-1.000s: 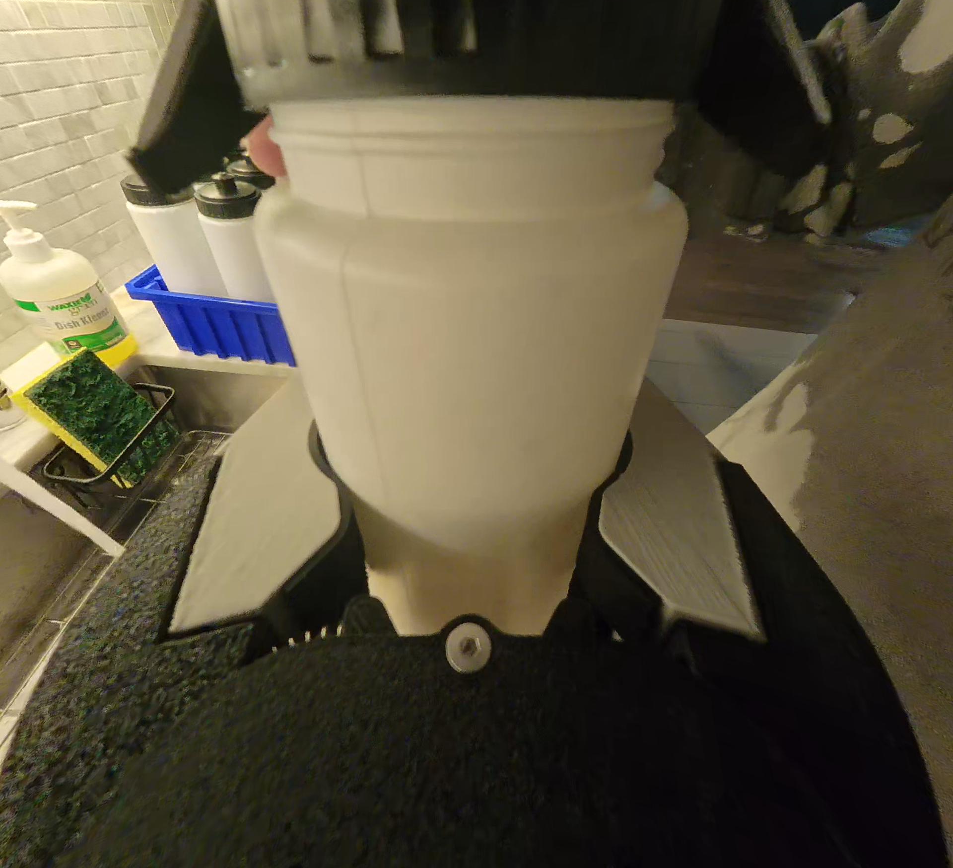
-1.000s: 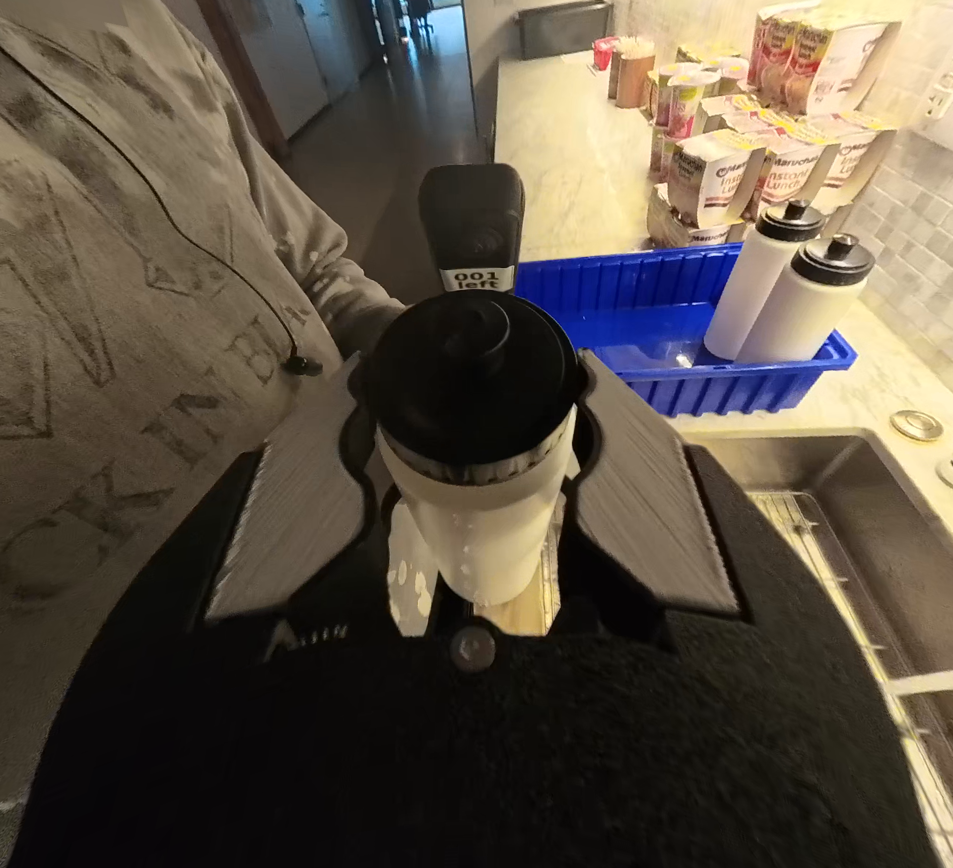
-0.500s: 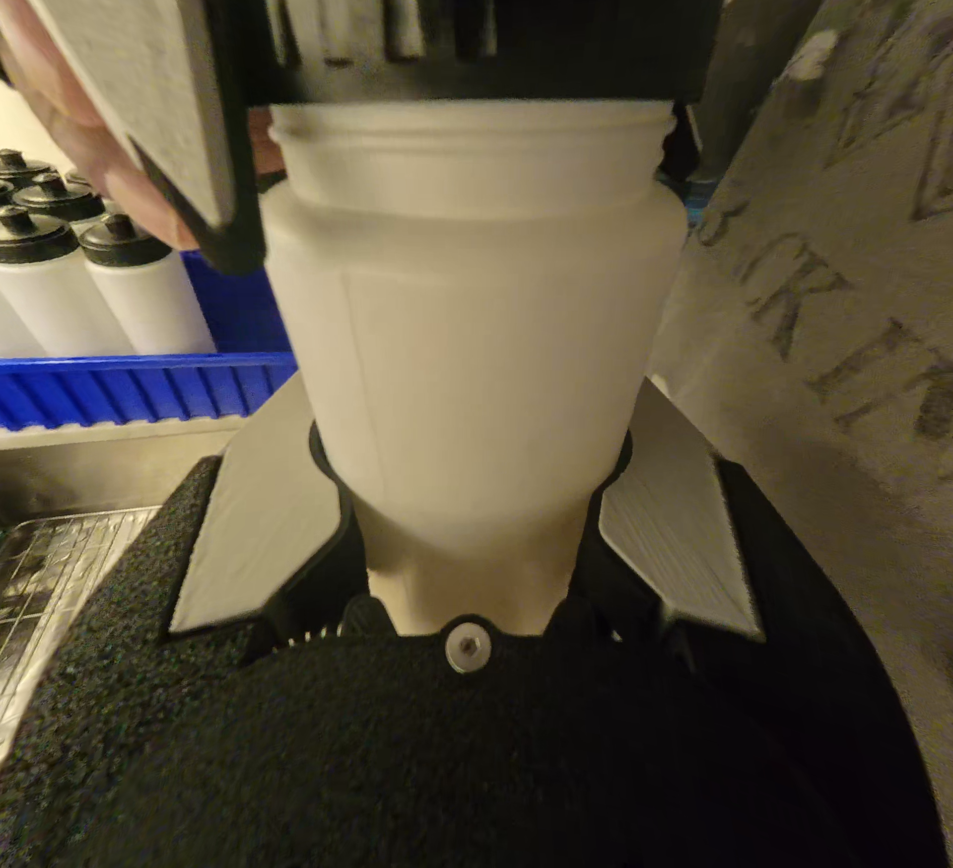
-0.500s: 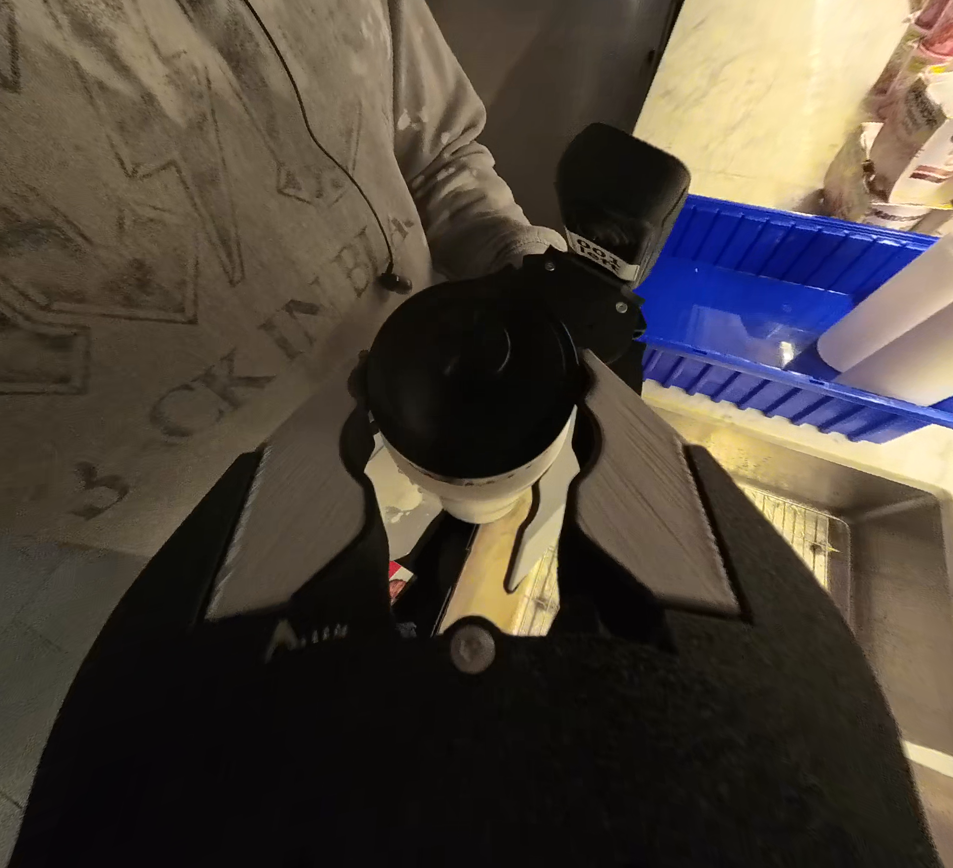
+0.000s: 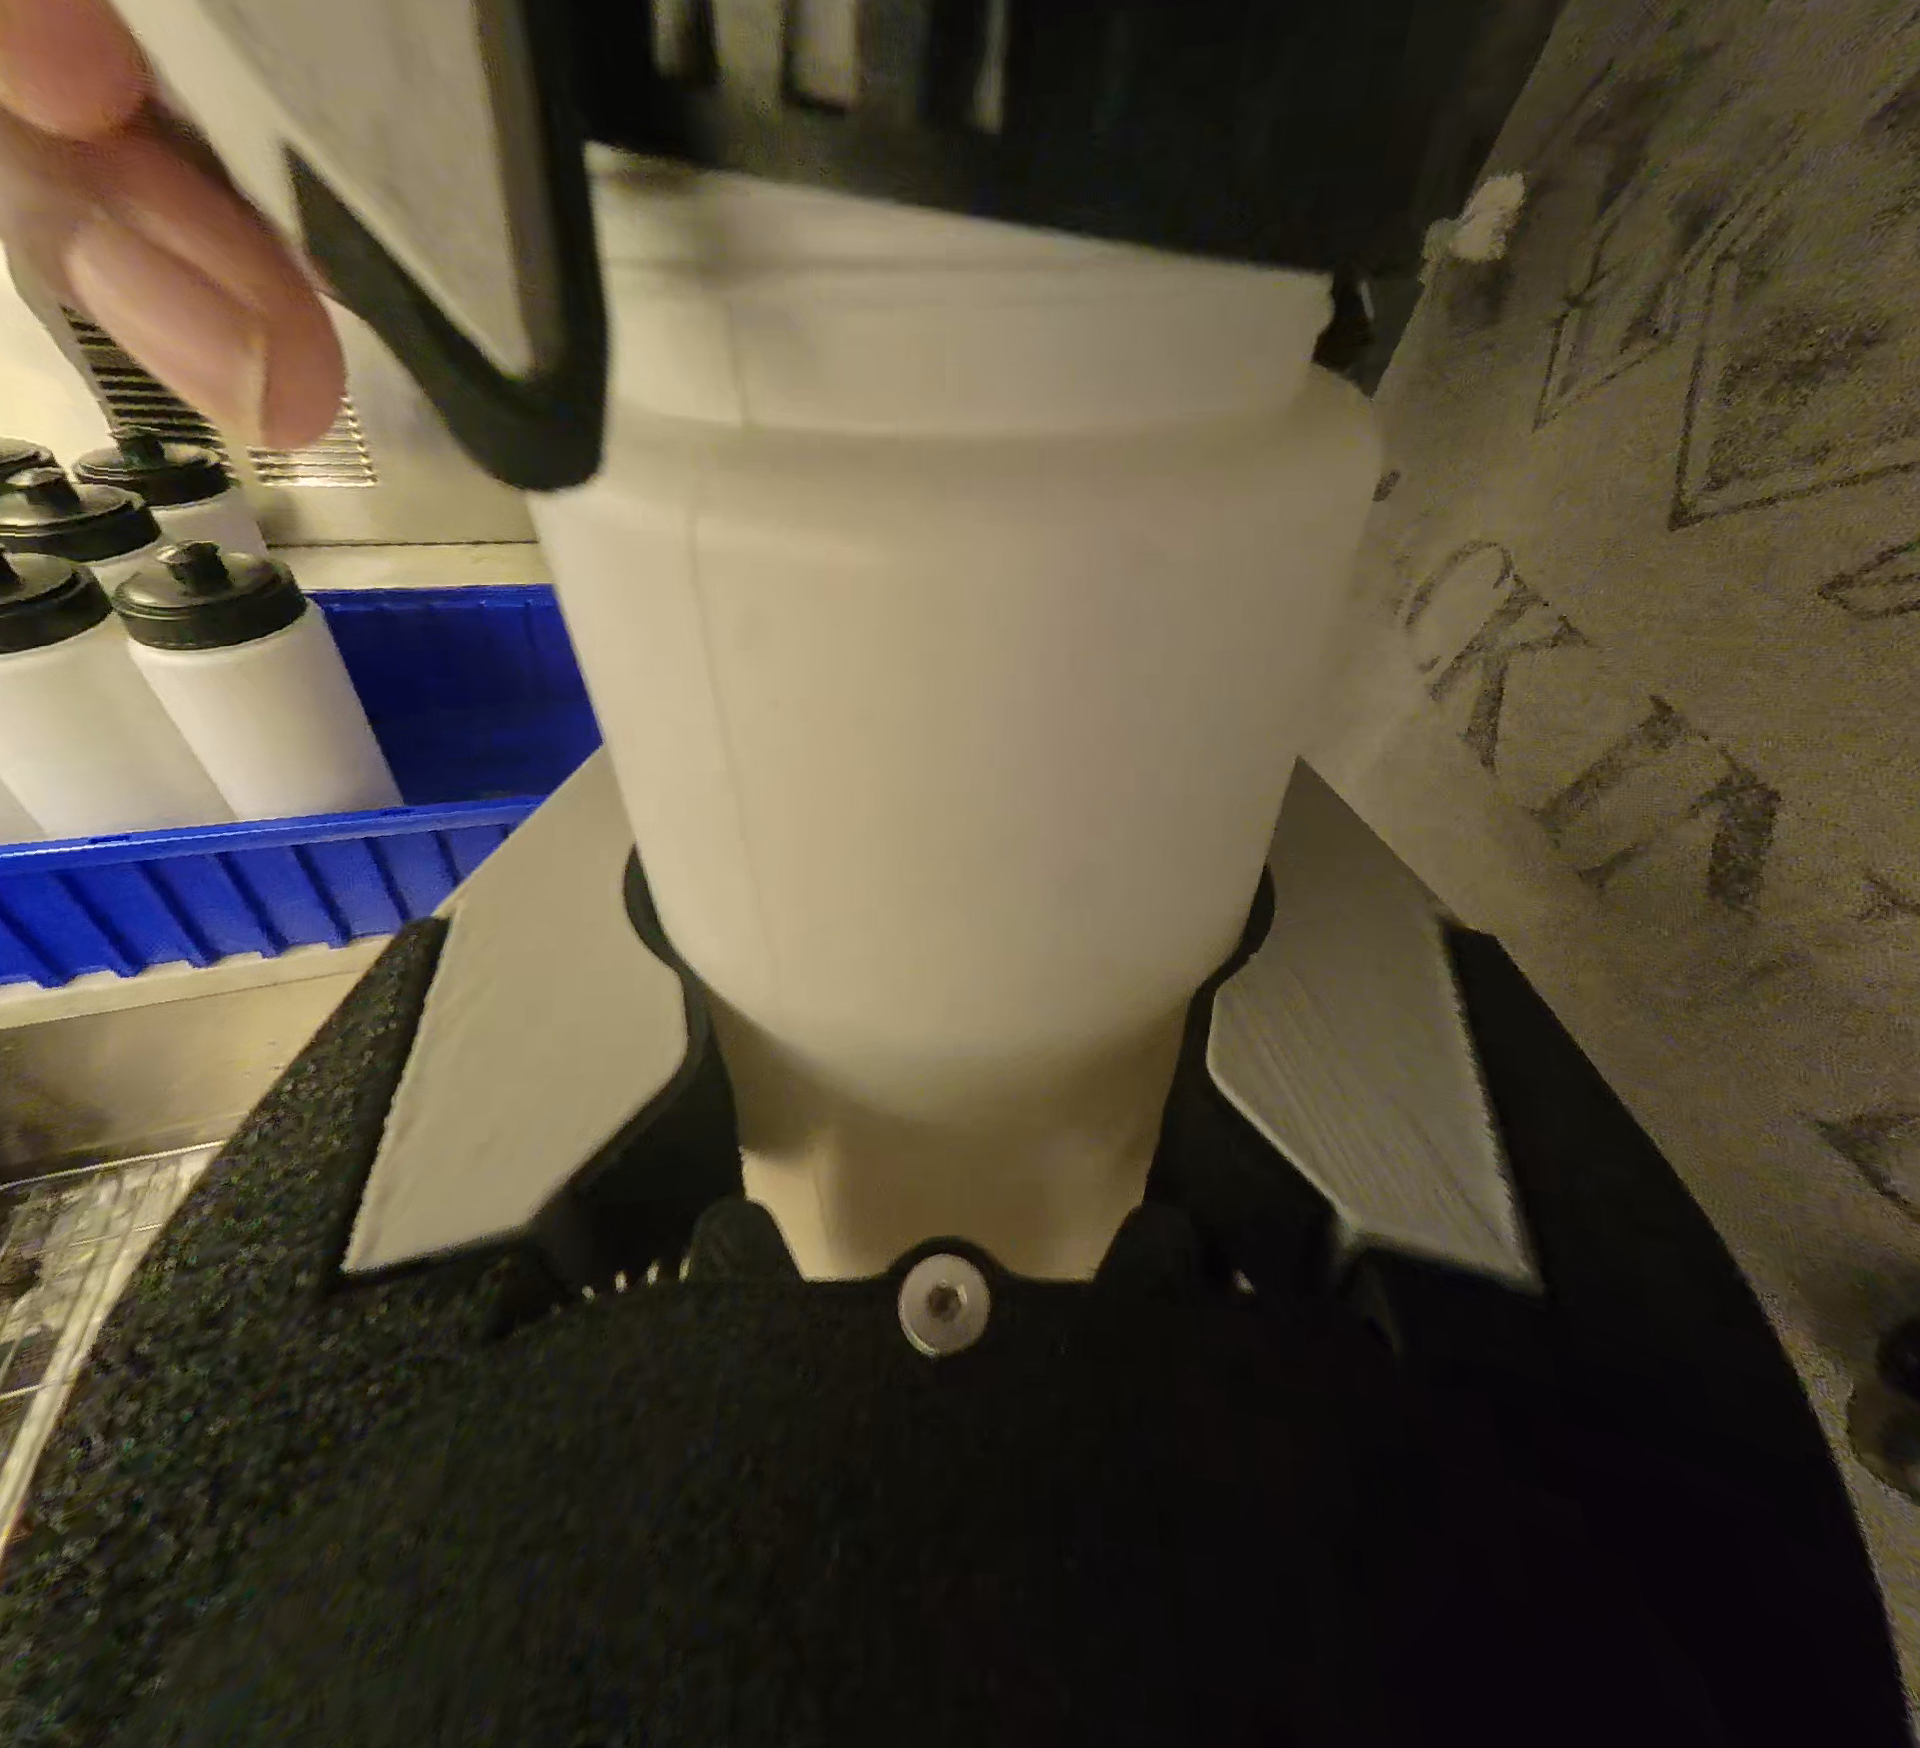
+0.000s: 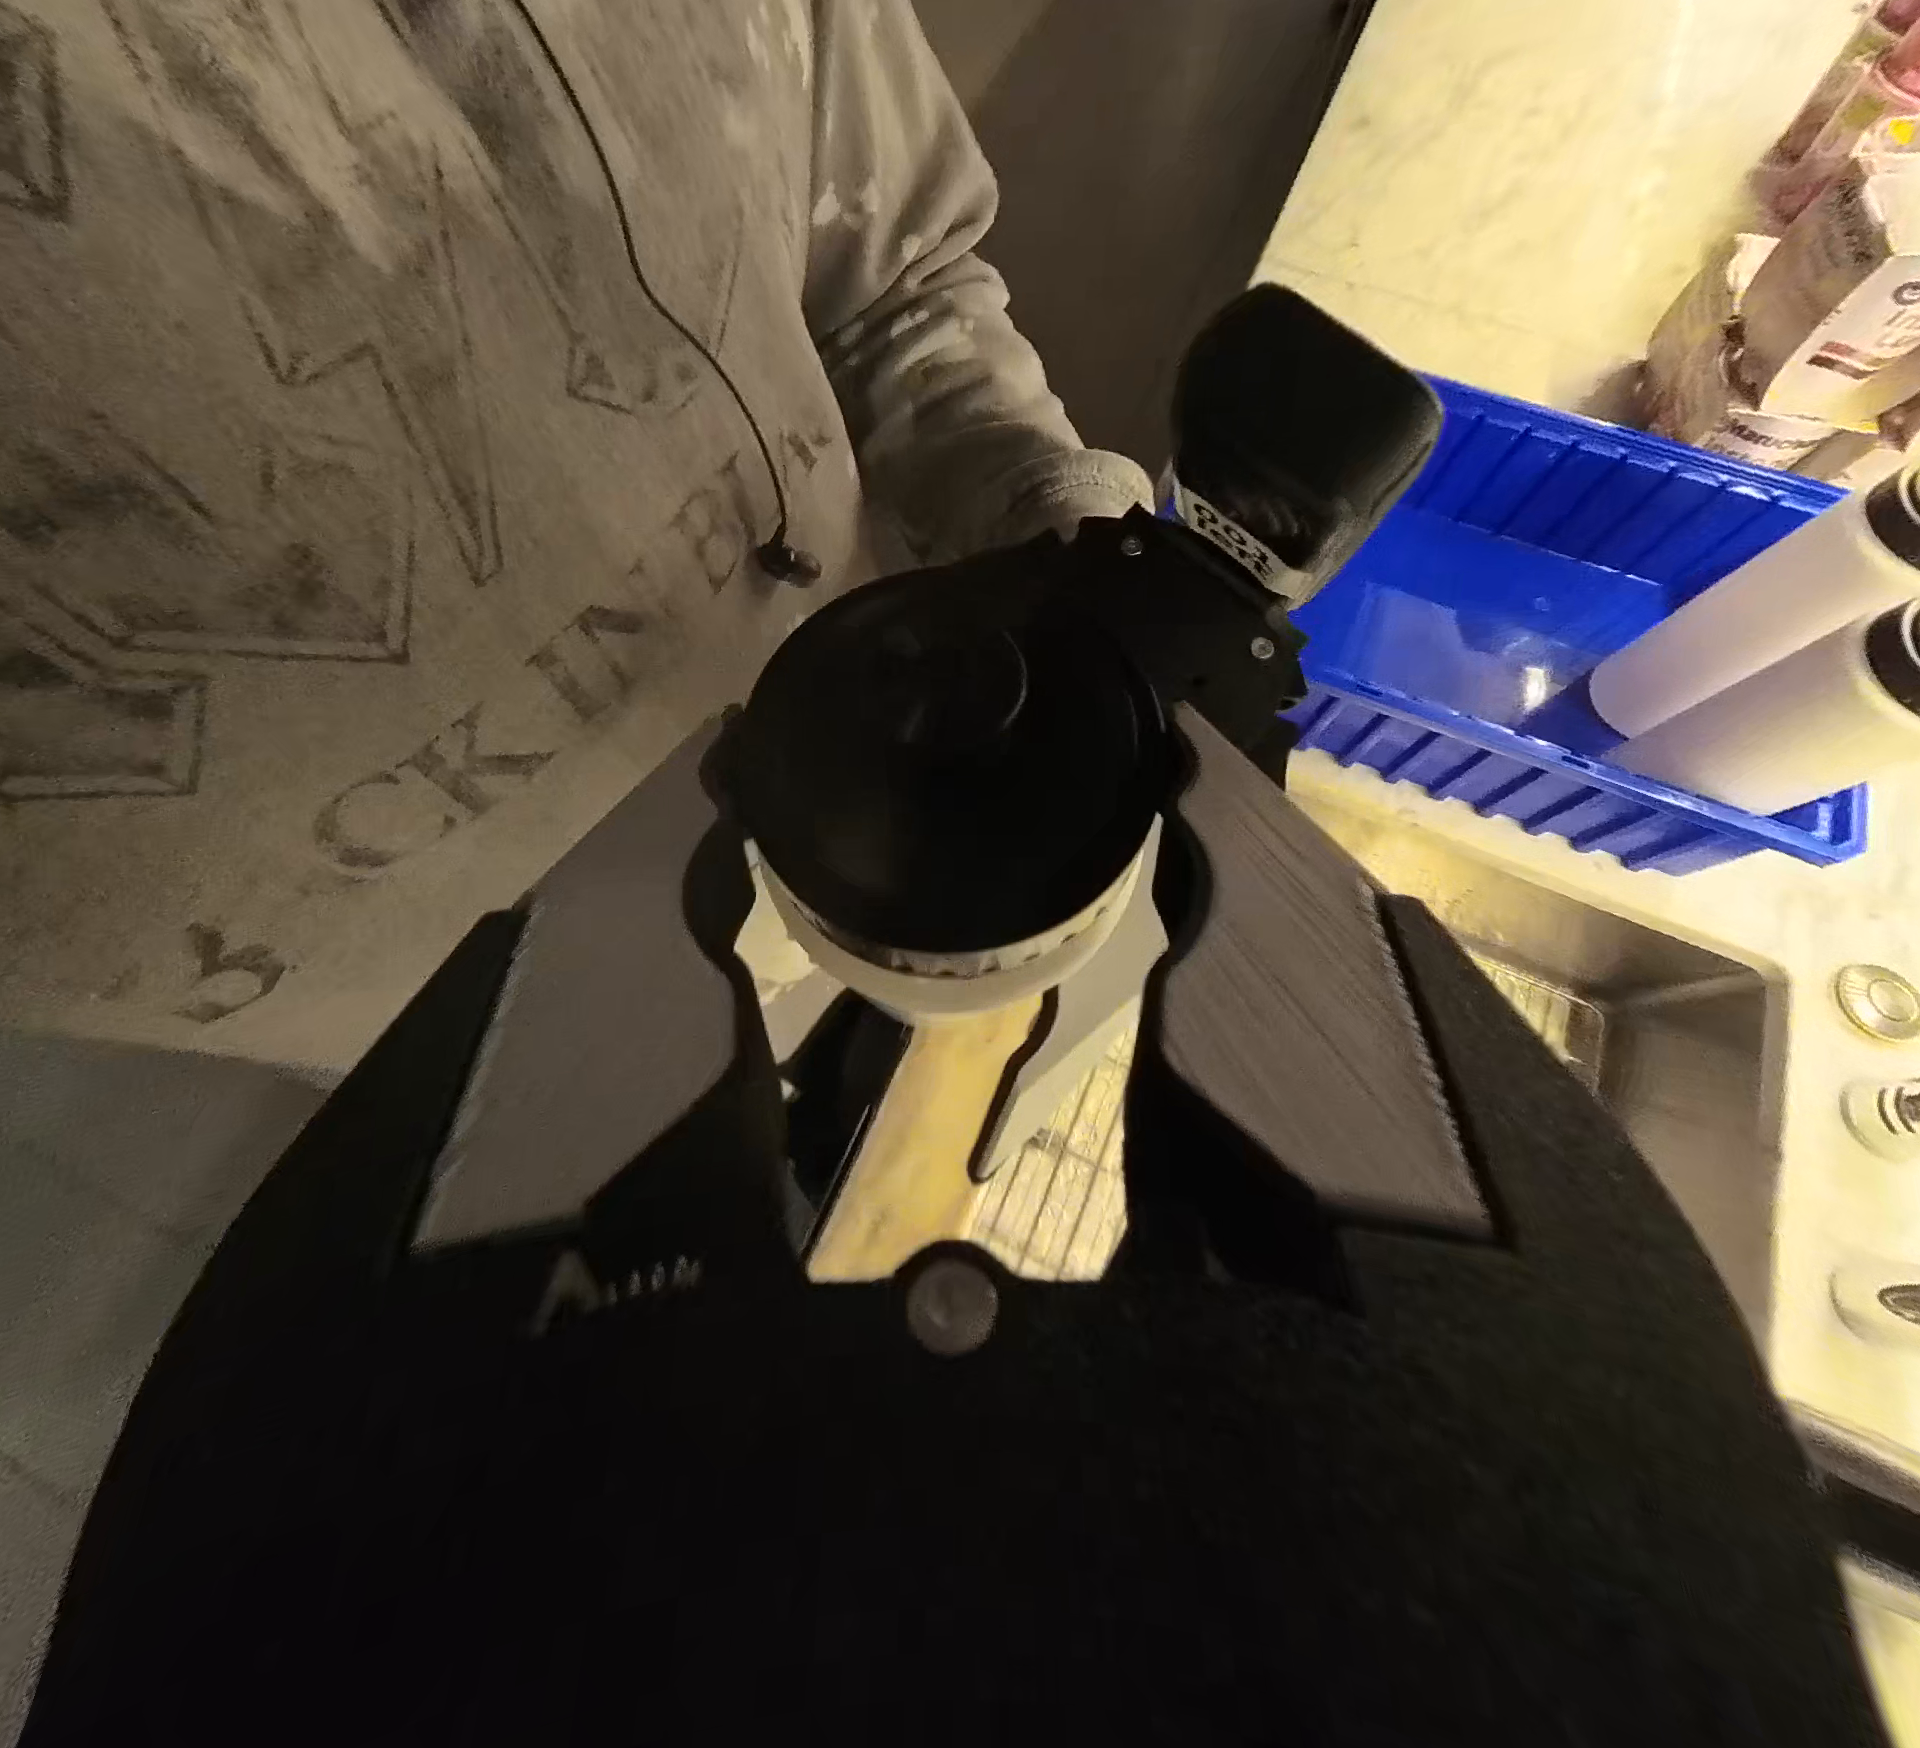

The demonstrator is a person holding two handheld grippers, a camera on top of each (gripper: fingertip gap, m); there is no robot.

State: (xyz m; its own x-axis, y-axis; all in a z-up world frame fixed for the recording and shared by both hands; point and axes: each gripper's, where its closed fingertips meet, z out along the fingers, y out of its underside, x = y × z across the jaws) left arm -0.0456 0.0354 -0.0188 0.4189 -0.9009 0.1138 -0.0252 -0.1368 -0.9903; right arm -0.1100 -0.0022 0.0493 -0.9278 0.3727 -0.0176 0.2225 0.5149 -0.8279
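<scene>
The left gripper [image 5: 951,960] pinches the white bottle [image 5: 966,659] around its lower body, both pale fingers pressed against its sides, with the bottle standing straight out ahead of them. At the bottle's far end the right gripper [image 6: 940,851] clamps the black cap [image 6: 935,763] from both sides, its fingers hugging the ribbed edge; the bottle's white shoulder shows just under the cap. Whether the cap sits fully screwed down or partly loose cannot be told, since that end is blurred in the left wrist view. A person's hand [image 5: 145,244] shows to the left of the left gripper, and a grey printed sweatshirt [image 6: 364,348] fills the space beyond both. A blue bin [image 5: 260,867] lies to the left of the left gripper, holding several more capped white bottles [image 5: 249,690]; ahead and to the right of the right gripper the same bin sits on a pale counter [image 6: 1507,140] beside a steel sink [image 6: 1662,1012]. The bottle looks like light, slightly squeezable plastic with a smooth, likely slippery wall, so the low wraparound hold on the body suits it, while the stiff ribbed cap offers the surest grip for the other fingers.
</scene>
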